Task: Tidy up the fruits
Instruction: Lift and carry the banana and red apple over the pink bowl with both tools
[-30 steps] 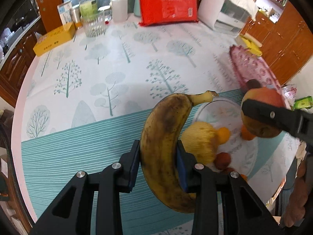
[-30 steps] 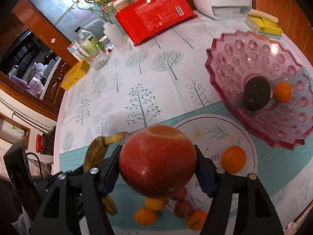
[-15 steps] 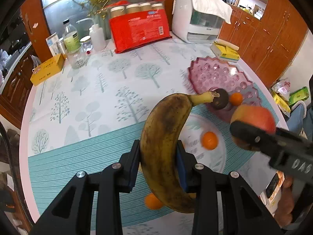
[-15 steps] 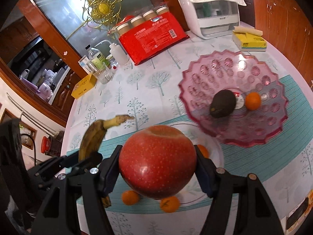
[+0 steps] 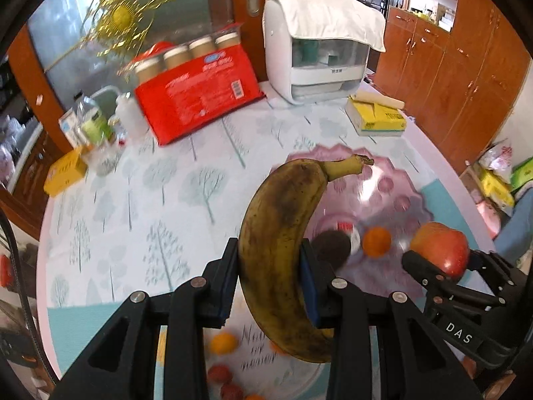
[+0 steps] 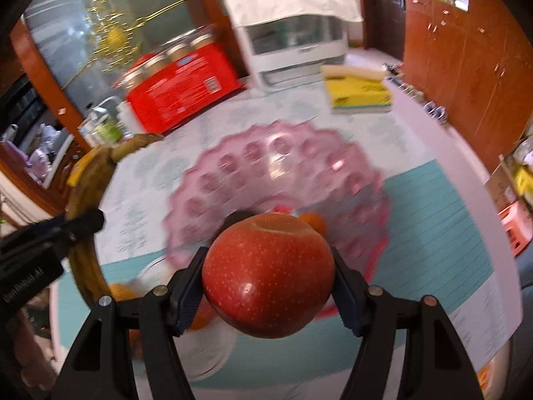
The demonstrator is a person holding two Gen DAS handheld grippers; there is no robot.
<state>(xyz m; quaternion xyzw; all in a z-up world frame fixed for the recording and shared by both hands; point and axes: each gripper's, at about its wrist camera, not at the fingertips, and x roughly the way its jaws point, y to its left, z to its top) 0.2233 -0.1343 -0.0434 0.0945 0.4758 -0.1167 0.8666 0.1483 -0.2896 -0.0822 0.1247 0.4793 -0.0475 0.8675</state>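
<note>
My left gripper (image 5: 270,276) is shut on a spotted brown banana (image 5: 283,243) and holds it up above the table. My right gripper (image 6: 268,281) is shut on a red apple (image 6: 268,276); it also shows in the left wrist view (image 5: 441,253) at the right. A pink scalloped glass dish (image 6: 253,163) lies ahead of both grippers and holds a dark avocado (image 5: 331,248) and a small orange (image 5: 376,241). A clear plate (image 5: 260,360) below the banana holds small oranges (image 5: 223,343) and small red fruits (image 5: 218,374).
A red package with jars (image 5: 196,90), a white appliance with a cloth (image 5: 319,50), a yellow sponge pack (image 5: 374,118), bottles (image 5: 96,123) and a yellow box (image 5: 63,173) stand at the back of the tree-print tablecloth. Wooden cabinets (image 5: 459,66) are at the right.
Both grippers have risen and moved forward and right toward the pink dish with their fruit. The clear plate has slid toward the bottom of the views.
</note>
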